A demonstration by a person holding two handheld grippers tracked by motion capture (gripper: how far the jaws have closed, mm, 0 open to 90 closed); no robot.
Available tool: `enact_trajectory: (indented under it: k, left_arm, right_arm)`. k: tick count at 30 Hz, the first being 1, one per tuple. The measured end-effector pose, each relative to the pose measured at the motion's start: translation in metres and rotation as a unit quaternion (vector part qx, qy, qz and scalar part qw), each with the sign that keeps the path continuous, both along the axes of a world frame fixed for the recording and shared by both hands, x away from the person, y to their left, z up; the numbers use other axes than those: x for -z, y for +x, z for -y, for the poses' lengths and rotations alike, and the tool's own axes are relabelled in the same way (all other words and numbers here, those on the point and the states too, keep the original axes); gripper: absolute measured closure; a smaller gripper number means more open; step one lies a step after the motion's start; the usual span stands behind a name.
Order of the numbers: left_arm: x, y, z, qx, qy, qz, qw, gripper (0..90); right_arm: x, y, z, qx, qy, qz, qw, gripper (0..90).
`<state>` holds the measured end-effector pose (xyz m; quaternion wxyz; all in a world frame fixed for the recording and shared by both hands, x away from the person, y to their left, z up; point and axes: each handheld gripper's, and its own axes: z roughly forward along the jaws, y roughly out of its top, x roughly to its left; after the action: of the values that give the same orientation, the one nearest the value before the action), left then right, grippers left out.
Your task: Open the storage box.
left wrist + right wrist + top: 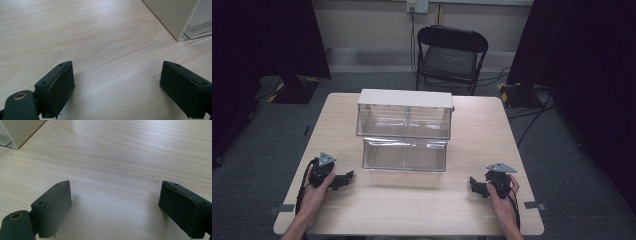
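**Both grippers parked wide of the drawer box**

Nearest the camera, the person's two hands rest on the front part of the desk [412, 200], each holding a gripper. Left gripper [343, 179] and right gripper [477, 186] both point inward, their jaws spread wide apart with nothing but bare wood between them, as the left gripper view [117, 82] and the right gripper view [113, 202] confirm.

The likely trouble lies in the reach ahead. Each gripper stands well apart from the drawer box [405, 116], so a one-sided approach could shove the light unit across the smooth wood instead of catching it. Clear walls are also hard to judge, and hard jaws may slip on slick plastic or clip the protruding lower drawer [404, 155].

That box sits in the middle of the desk: a white top and white side walls around transparent fronts, apparently empty. Its lower drawer juts forward toward the person, while the upper one sits flush.
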<state>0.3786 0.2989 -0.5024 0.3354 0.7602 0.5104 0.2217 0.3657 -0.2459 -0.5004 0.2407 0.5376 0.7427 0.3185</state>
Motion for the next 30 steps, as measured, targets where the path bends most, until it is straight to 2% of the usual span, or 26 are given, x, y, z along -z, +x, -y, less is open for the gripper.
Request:
enact_trajectory:
  k: [11, 13, 15, 19, 30]
  left_arm:
    - [0.0, 0.0, 0.0, 0.0, 0.0, 0.0, 1.0, 11.7]
    - [0.0, 0.0, 0.0, 0.0, 0.0, 0.0, 1.0, 11.7]
    - [0.0, 0.0, 0.0, 0.0, 0.0, 0.0, 1.0, 11.7]
    - [0.0, 0.0, 0.0, 0.0, 0.0, 0.0, 1.0, 11.7]
    - [0.0, 0.0, 0.0, 0.0, 0.0, 0.0, 1.0, 11.7]
  right_arm:
    - [-0.001, 0.0, 0.0, 0.001, -0.001, -0.004, 1.0, 10.5]
    - [-0.002, -0.001, -0.001, 0.002, 0.003, -0.008, 1.0, 13.3]
    - [-0.005, -0.003, -0.003, -0.015, 0.015, -0.011, 0.9997, 14.4]
    - [-0.011, -0.004, -0.008, -0.022, 0.02, 0.006, 0.9995, 14.2]
    - [-0.024, -0.008, -0.023, -0.062, 0.045, 0.016, 0.9969, 14.3]
